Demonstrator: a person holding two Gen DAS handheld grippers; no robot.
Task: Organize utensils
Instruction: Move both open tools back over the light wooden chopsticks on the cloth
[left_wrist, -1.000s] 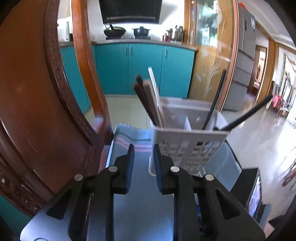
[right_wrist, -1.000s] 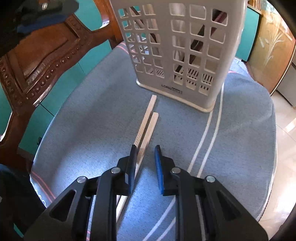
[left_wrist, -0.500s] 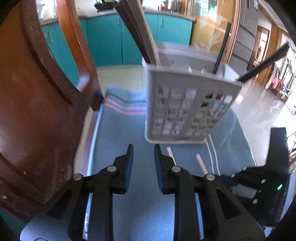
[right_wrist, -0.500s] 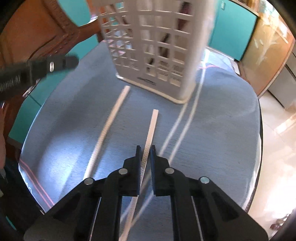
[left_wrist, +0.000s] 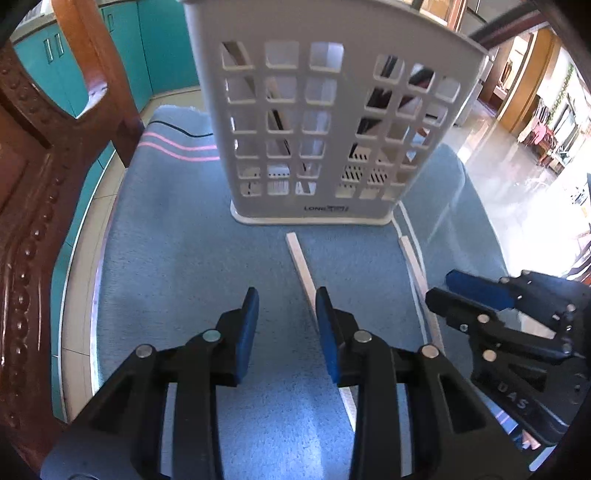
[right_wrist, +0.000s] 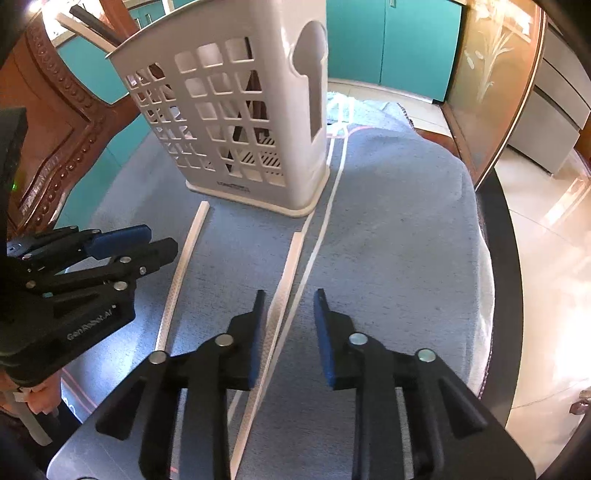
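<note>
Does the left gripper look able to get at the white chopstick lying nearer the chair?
Probably yes. The left gripper is open, and that chopstick lies bare on the blue cloth, running under its right finger. The utensil basket stands beyond it.

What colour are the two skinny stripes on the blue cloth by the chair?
Pink. The two stripes run side by side across the blue cloth, clearest in the left wrist view.

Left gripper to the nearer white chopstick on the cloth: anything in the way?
Nothing visible. The left gripper is open just above the blue cloth, and the chopstick lies bare beside its right finger. The utensil holder stands beyond the chopstick's far end.
</note>
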